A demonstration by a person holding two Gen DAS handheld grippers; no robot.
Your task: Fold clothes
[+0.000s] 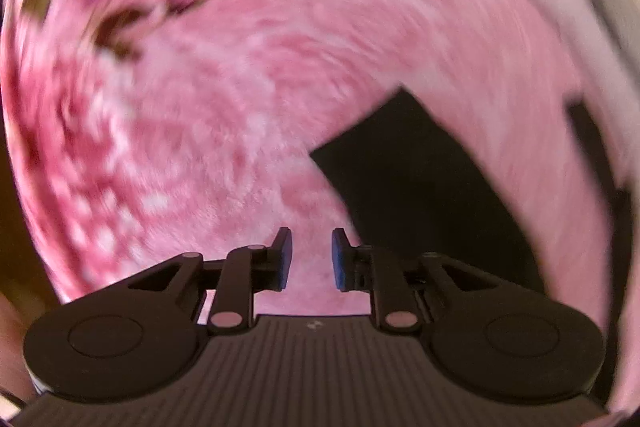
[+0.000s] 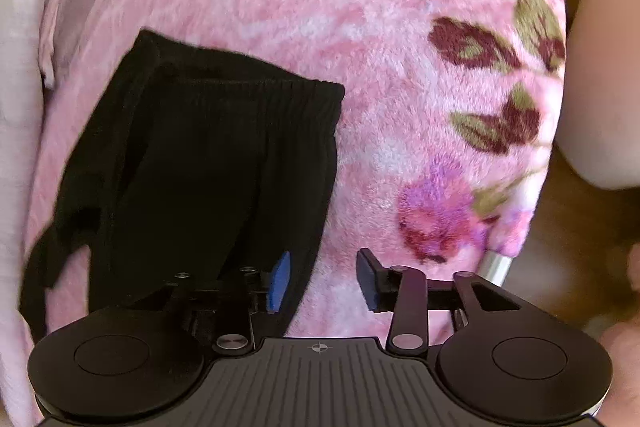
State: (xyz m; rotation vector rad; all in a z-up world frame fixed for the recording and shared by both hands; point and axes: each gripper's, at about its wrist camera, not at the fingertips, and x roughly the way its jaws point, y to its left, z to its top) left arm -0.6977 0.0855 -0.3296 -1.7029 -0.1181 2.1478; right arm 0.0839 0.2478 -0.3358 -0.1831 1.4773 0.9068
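A black garment (image 2: pixel 200 155) lies folded on a pink floral fleece blanket (image 2: pixel 400 87), its ribbed elastic band along the top edge. My right gripper (image 2: pixel 324 281) hovers over the garment's lower right edge, jaws apart, and only blanket shows between the pads. The left blue pad sits above the black cloth without pressing it. In the blurred left wrist view the same black garment (image 1: pixel 420 187) lies to the right of my left gripper (image 1: pixel 312 259), which is open above bare blanket (image 1: pixel 240 87) with nothing between its pads.
Pale pink and white bedding (image 2: pixel 60 7) is bunched along the blanket's left side. At the right the blanket ends at a metal tube (image 2: pixel 496 263), with wooden floor (image 2: pixel 568 251) and a white furniture piece (image 2: pixel 600 107) beyond. A hand (image 2: pixel 624 347) shows at the lower right.
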